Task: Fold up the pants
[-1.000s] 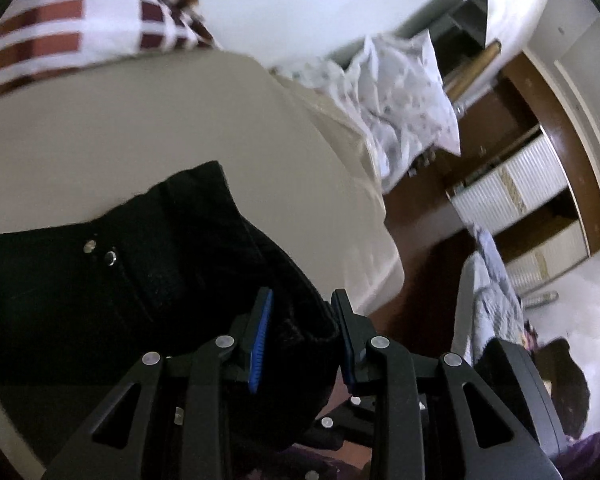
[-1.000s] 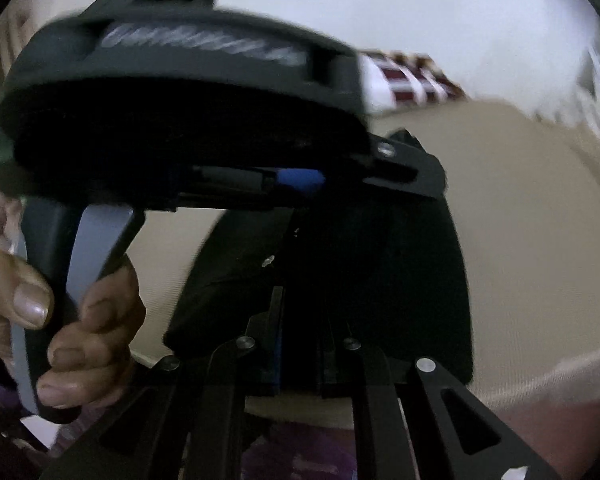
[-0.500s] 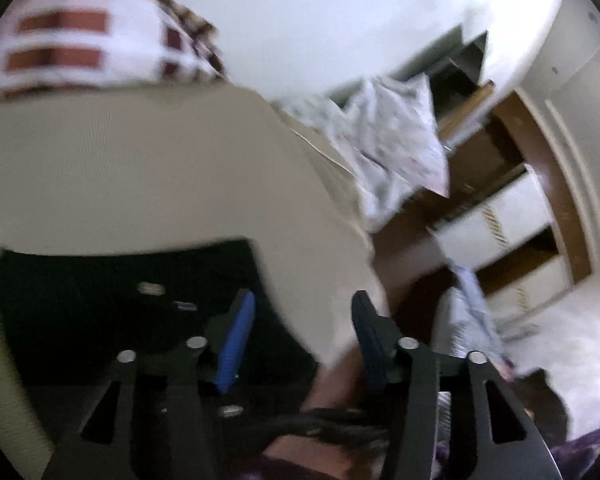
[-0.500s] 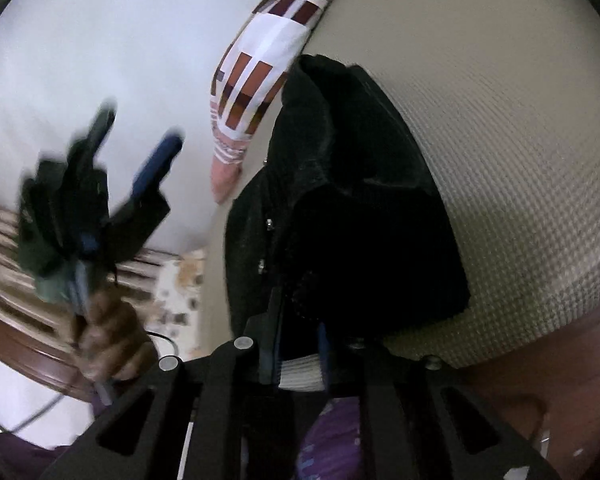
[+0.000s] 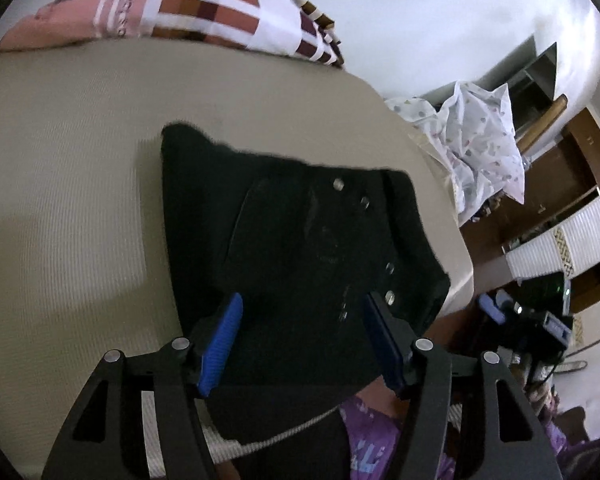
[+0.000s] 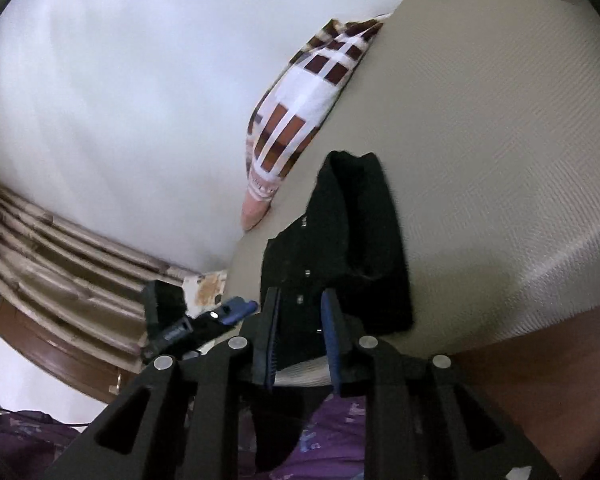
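The black pants (image 5: 300, 240) lie folded into a compact bundle on the beige bed (image 5: 80, 180), near its front edge; metal snaps show on top. My left gripper (image 5: 300, 328) is open and hovers over the near edge of the pants, holding nothing. In the right wrist view the pants (image 6: 352, 248) lie just ahead of my right gripper (image 6: 300, 332), whose jaws stand open with the pants' near edge between them. The left gripper (image 6: 204, 320) shows at the left there.
A brown-and-white checked pillow (image 5: 204, 8) lies at the far side of the bed against a white wall. A white spotted cloth (image 5: 480, 140) is heaped at the bed's right. Wooden cabinets (image 5: 560, 220) and floor clutter stand to the right. Curtains (image 6: 40, 248) hang at left.
My left gripper let go of the pants, opened and drew back above them. My right gripper released the pants and its jaws opened. The pants now rest flat on the bed.
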